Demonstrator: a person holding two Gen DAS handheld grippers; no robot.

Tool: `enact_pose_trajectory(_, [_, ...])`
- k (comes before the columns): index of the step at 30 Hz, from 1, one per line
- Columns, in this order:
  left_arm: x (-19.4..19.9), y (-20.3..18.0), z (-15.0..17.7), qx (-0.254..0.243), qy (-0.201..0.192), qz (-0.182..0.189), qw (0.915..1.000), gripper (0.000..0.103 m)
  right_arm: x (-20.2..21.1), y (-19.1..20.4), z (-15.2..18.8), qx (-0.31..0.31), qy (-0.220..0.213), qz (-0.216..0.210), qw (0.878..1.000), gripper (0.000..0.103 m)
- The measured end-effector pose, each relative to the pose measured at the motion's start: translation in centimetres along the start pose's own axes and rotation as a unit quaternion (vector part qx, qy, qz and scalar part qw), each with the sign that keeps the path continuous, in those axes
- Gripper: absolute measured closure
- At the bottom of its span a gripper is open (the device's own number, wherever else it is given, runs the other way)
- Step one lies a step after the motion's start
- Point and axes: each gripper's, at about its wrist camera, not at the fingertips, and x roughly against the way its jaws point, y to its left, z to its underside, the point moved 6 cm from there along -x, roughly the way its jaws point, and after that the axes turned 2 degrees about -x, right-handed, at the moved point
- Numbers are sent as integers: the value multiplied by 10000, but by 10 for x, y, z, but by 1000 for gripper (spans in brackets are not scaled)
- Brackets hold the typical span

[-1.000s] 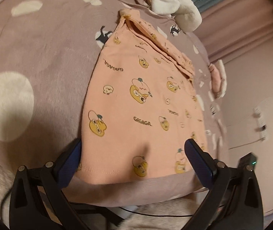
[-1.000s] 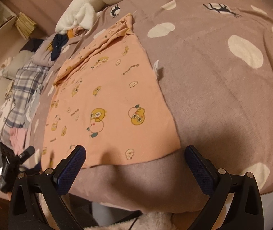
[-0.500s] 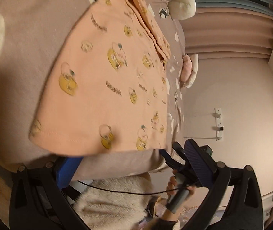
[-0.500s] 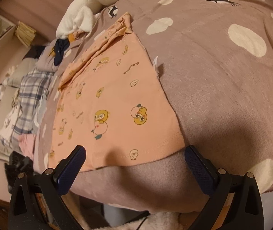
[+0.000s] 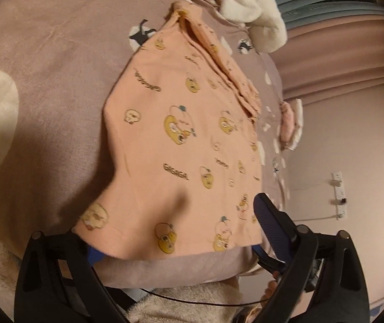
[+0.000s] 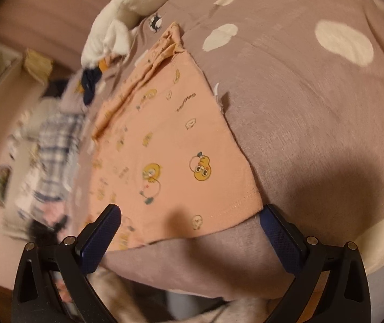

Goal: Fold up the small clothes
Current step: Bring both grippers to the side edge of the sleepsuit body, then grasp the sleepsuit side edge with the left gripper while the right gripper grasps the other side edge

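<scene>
A peach garment (image 5: 181,140) printed with yellow ducks lies flat on the mauve spotted bedspread (image 5: 51,86), its hem toward me. My left gripper (image 5: 178,231) sits at the hem's left part with its jaws closing. The near corner drapes over the left finger, whose blue pad (image 5: 94,254) peeks out beneath, and the right finger (image 5: 267,215) stands beside the cloth. In the right wrist view the same garment (image 6: 165,145) has its right hem corner just ahead of my open right gripper (image 6: 190,215), whose pads flank the hem without pressing it.
A white fluffy item (image 5: 251,8) lies past the garment's far end. Plaid and other clothes (image 6: 54,145) are heaped left of the bed. Curtains (image 5: 340,40) and a wall power strip (image 5: 338,196) lie to the right. A fuzzy cream sleeve (image 5: 186,304) is below the bed edge.
The left gripper has rolled and slid in at the hem, so the garment's near corner now lies over its left finger. The right gripper has come closer to the hem's right corner.
</scene>
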Motion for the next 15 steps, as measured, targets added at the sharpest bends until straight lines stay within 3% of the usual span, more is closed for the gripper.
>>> enact_pose_trajectory(2, [-3, 0, 1, -166, -12, -243, 9996, 15, 1, -6, -1, -337, -41, -248, 9991, 1])
enact_pose_trajectory(6, [-10, -3, 6, -668, 28, -943, 9933, 29, 3, -5, 2, -433, 30, -305, 9986, 1])
enact_pose_trajectory(10, [-14, 2, 7, -812, -54, -1208, 9893, 35, 0, -2, 2, -484, 26, -323, 9983, 1])
enact_pose_trajectory(15, [-10, 5, 1, -793, -112, -1374, 9873, 56, -6, 3, 1, -528, -6, -684, 9963, 1])
